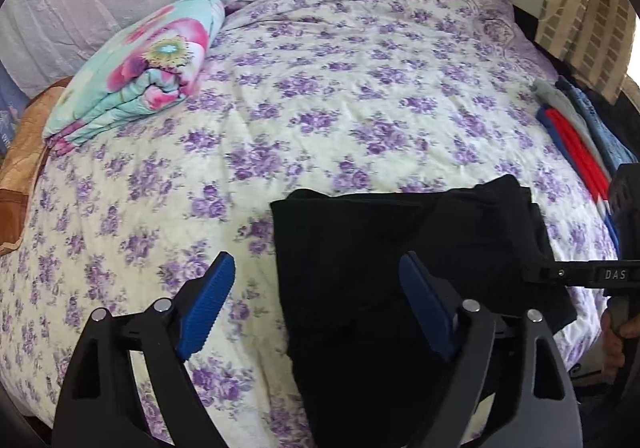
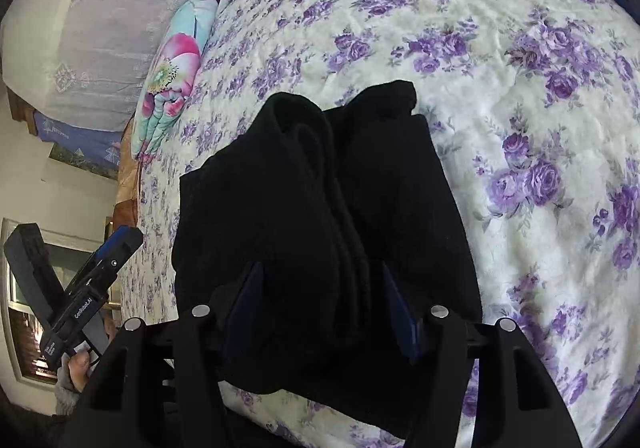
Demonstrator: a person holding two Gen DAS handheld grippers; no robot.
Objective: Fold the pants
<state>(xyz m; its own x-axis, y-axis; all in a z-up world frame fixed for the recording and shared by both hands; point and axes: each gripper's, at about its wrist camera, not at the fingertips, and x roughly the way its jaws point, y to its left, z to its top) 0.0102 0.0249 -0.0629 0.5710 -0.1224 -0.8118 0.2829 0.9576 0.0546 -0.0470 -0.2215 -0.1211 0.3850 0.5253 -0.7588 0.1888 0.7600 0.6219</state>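
Blue pads [image 1: 208,304] of the left gripper [image 1: 316,302] stand wide apart, with nothing pinched between them: its left finger hangs over bare bedspread [image 1: 320,88], its right finger over the near left part of the pants [image 1: 400,248]. These are black and lie folded into a thick bundle on the near right part of the bed, their left edge running just inside the gap between the left gripper's fingers. From this view the right gripper [image 1: 540,273] reaches in from the right rim, its black finger lying at the right edge of the bundle; a hand [image 1: 614,332] holds its grip low at the rim.

In the right wrist view the right gripper [image 2: 320,308] straddles the near end of the pants [image 2: 312,188]: dark cloth fills the space between its two pads [image 2: 398,312], which stand partly apart. Whether the pads press on the cloth cannot be told, since black fabric and dark pads blend there. The bundle shows rolled folds at its far end and lies flat on the bedspread [image 2: 500,68]. The left gripper [image 2: 120,244] is off to the left of the pants, clear of them, held by a hand [image 2: 78,368] in a grey sleeve.

A folded flowered blanket [image 1: 140,68] lies at the far left of the bed, well apart from the pants. Folded clothes [image 1: 576,136] in red, blue and grey sit at the right edge.
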